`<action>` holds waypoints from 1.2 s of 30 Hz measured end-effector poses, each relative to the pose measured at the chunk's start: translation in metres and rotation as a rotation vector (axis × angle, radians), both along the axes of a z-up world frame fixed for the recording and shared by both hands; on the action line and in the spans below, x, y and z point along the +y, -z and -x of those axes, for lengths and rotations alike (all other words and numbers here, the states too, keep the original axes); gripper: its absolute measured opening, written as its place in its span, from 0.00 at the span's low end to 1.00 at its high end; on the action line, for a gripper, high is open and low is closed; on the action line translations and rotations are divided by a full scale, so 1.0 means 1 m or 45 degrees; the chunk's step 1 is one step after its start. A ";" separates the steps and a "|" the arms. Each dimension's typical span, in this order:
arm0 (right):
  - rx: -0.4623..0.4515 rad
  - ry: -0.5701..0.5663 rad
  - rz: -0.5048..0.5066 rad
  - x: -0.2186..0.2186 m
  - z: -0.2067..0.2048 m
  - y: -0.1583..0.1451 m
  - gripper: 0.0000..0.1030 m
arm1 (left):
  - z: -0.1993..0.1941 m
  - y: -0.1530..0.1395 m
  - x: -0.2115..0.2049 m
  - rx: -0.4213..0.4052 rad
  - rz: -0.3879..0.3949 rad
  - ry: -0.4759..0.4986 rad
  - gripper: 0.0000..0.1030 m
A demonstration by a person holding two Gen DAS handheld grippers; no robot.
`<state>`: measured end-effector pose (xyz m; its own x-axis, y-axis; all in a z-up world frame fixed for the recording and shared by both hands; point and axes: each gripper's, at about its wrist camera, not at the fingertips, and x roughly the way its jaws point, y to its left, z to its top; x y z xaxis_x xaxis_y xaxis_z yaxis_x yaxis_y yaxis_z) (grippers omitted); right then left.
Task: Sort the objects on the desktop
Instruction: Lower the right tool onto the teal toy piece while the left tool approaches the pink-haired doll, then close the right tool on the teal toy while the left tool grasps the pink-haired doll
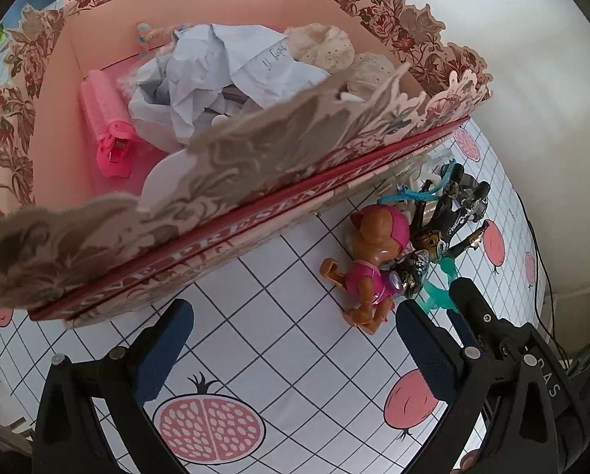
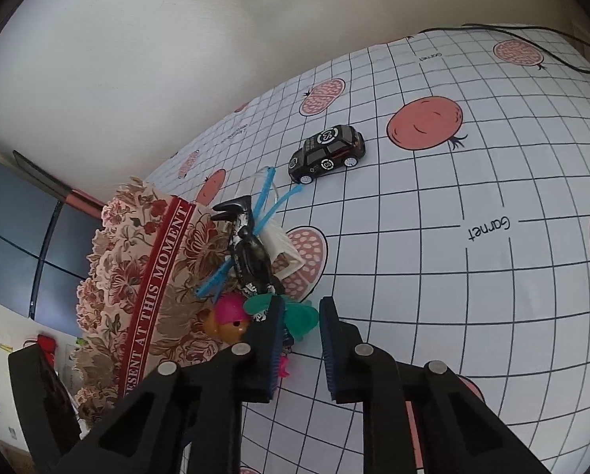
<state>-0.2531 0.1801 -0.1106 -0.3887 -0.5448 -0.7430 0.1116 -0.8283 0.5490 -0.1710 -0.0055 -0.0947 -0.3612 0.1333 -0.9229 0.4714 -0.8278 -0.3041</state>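
- Left gripper (image 1: 291, 349) nearest the lens: dark blue pads spread wide apart, nothing between, hovering over bare tablecloth in front of the box.
- Right gripper (image 2: 300, 339) low in the right wrist view: pads narrowed to a small gap, teal translucent piece (image 2: 300, 318) at the tips against the left pad; actual clamping hard to tell, gap visible beside the right pad.
- Table (image 2: 433, 276) under white grid tablecloth with pink pomegranate prints and "Garnet" lettering; black cable along the far edge.
- Floral gift box (image 1: 255, 193), open top, scalloped rim, red band reading "AT THIS MOMENT"; sits on the table left of the toys.
- Inside the box: crumpled white paper (image 1: 215, 79) in the middle, pink hair roller clip (image 1: 107, 118) at the left wall, cream lace item (image 1: 326, 45) at the far right corner.
- Orange puppy figure (image 1: 368, 260) with pink cap and pink vest, lying on the table just beside the box front, touching the doll.
- Black-and-silver doll (image 1: 445, 221) lying next to the puppy, limbs tangled with light blue strips (image 2: 269, 201); white plastic piece under it.
- Black toy car (image 2: 326, 154) with white wheels, standing alone on the table, well apart from the pile, farther from the box.
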 end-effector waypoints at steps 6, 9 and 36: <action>0.046 -0.001 -0.042 0.004 0.000 -0.010 0.19 | -0.001 -0.001 -0.001 0.004 -0.009 0.015 0.99; 0.079 0.011 -0.061 0.010 -0.003 -0.020 0.19 | 0.004 0.001 0.011 0.007 0.001 0.059 0.99; 0.012 0.084 -0.053 0.037 0.000 -0.016 0.19 | 0.030 0.007 0.053 0.092 0.174 0.323 0.87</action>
<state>-0.2532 0.2171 -0.0945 -0.4295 -0.4868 -0.7606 0.0610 -0.8560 0.5134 -0.2006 0.0473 -0.1017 -0.3974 0.1039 -0.9118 0.2254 -0.9521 -0.2067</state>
